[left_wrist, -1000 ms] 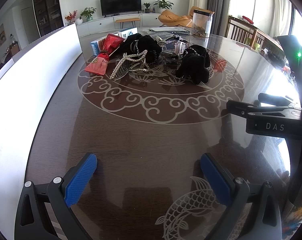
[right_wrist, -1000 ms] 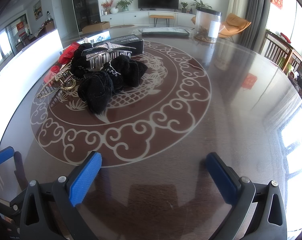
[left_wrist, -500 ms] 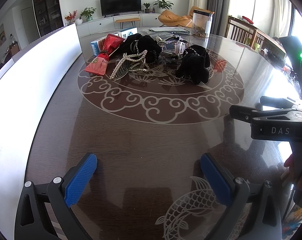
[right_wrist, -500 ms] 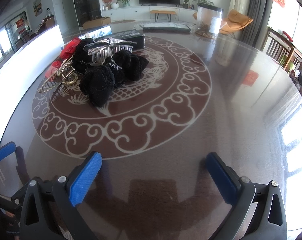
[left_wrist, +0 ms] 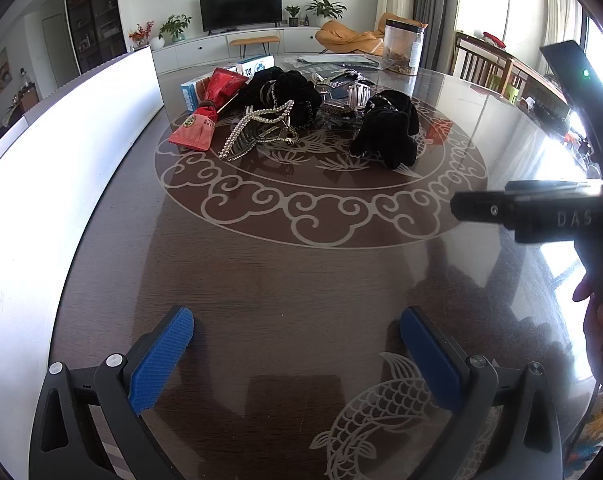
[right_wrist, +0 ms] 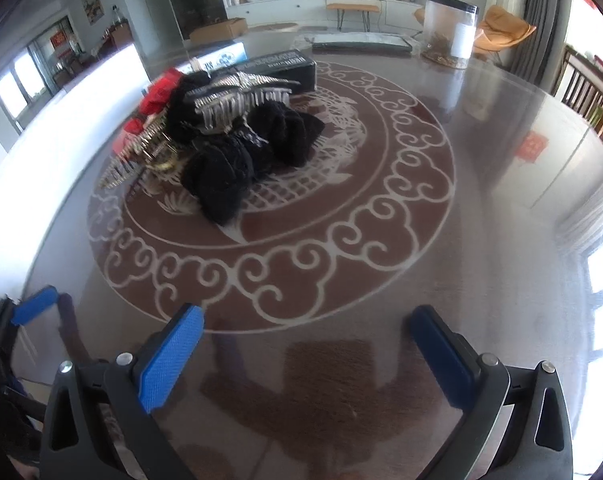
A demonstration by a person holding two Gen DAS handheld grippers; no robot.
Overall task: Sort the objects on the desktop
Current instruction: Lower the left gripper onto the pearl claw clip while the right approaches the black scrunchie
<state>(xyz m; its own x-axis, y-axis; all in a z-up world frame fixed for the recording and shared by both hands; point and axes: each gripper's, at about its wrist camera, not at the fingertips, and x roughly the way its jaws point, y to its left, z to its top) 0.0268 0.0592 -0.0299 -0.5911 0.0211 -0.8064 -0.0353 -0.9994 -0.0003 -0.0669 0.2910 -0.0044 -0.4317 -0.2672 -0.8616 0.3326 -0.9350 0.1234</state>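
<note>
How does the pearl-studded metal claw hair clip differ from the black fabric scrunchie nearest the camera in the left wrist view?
The pearl-studded metal claw hair clip is rigid, shiny and toothed; the black fabric scrunchie is soft, matte and bunched. The clip lies left of the pile, beside a red packet; the scrunchie sits on the right. Both rest on the patterned glass-topped table, untouched by either gripper.

tbl (left_wrist: 285,280): dk brown, white cloud scrolls | scrunchies (left_wrist: 385,132): blk | pouch (left_wrist: 199,128): red | fingers (left_wrist: 161,360): blue

Ahead of the jaws we see a television (left_wrist: 240,7) on a white wall, an orange armchair (left_wrist: 351,37), bright windows right.
</note>
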